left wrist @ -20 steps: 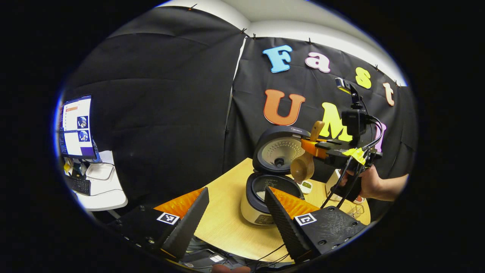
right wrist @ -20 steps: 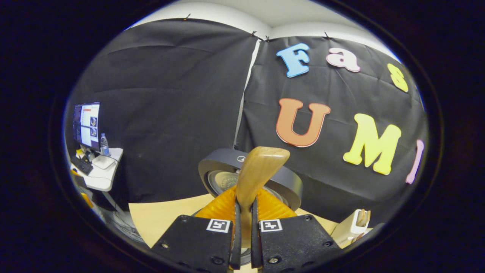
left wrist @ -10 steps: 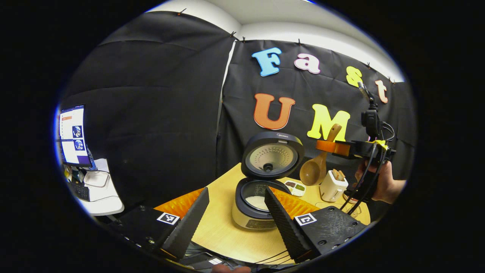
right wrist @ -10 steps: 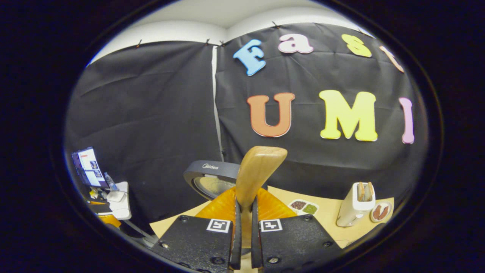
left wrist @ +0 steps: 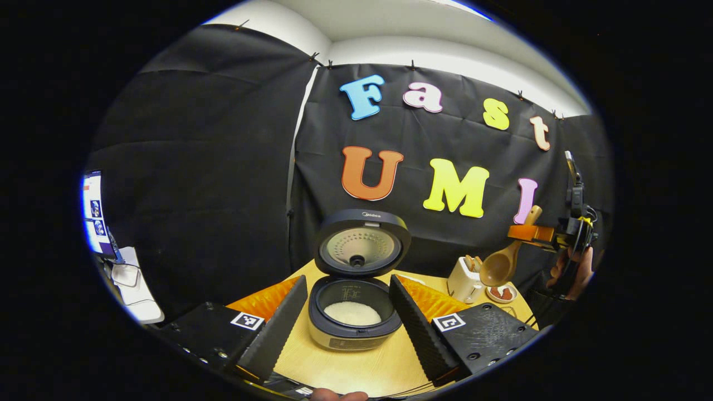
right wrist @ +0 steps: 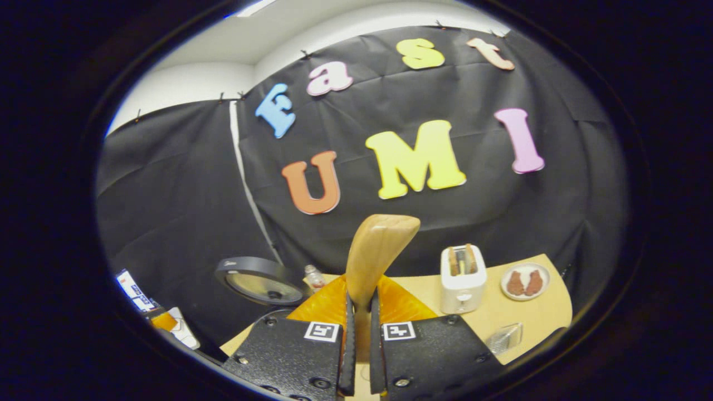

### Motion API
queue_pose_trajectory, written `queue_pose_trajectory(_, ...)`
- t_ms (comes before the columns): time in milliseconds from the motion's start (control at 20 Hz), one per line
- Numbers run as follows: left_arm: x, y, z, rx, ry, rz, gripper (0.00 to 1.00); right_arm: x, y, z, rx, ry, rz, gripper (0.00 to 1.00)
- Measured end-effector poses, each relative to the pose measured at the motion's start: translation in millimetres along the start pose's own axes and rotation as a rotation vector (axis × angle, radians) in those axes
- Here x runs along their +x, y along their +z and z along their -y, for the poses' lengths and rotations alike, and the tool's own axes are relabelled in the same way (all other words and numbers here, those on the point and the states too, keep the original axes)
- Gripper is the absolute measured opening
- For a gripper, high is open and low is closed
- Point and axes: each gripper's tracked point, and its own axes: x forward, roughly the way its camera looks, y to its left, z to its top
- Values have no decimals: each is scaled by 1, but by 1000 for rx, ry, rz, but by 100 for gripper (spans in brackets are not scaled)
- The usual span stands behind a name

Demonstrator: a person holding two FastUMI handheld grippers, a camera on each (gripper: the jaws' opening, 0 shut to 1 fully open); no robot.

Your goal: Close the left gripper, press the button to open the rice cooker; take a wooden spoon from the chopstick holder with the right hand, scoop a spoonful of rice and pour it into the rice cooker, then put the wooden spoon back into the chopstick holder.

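Left gripper (left wrist: 348,317): its fingers stand wide apart with nothing between them, framing the rice cooker from the table's near edge; their tips run out of the left gripper view at the bottom.
Right gripper (right wrist: 359,328): clamped tight on the wooden spoon's handle, both fingers pressing it; from the left gripper view it hangs over the table's right end, a hand (left wrist: 574,273) behind it half lost at the view's rim.
Wooden spoon (left wrist: 499,264): bowl down, hanging above the toaster and the small plate, not touching them; in the right gripper view the bowl is hidden below the fingers, so whether any rice is left in it cannot be told.
Rice cooker (left wrist: 355,312): lid up, white rice in the pot, near the table's (left wrist: 356,370) front edge.
Toaster (left wrist: 465,278): at the table's right end, two slices sticking up.
Small plate (right wrist: 525,282): by the toaster; its brown contents are too small to name.
Chopstick holder: cannot be made out for certain.
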Motion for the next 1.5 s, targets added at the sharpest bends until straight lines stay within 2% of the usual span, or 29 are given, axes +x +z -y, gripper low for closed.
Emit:
queue_pose_trajectory(250,15,6,17,-8,-12,10,95,-27,-4,103,71,-177,8,15)
queue_pose_trajectory(300,17,7,19,-8,-12,10,95,-32,-8,122,80,-207,6,19)
queue_pose_trajectory(450,28,8,30,1,-17,2,95,-39,-23,174,99,-281,-11,19)
queue_pose_trajectory(500,32,9,35,6,-18,1,95,-39,-31,189,111,-301,-20,15)
queue_pose_trajectory(650,38,16,45,12,-18,17,95,-31,-57,226,139,-339,-52,15)
queue_pose_trajectory(1050,56,23,74,54,-19,23,95,9,-121,273,139,-347,-111,16)
queue_pose_trajectory(1500,70,33,71,15,41,32,95,40,-180,287,114,-341,-151,16)
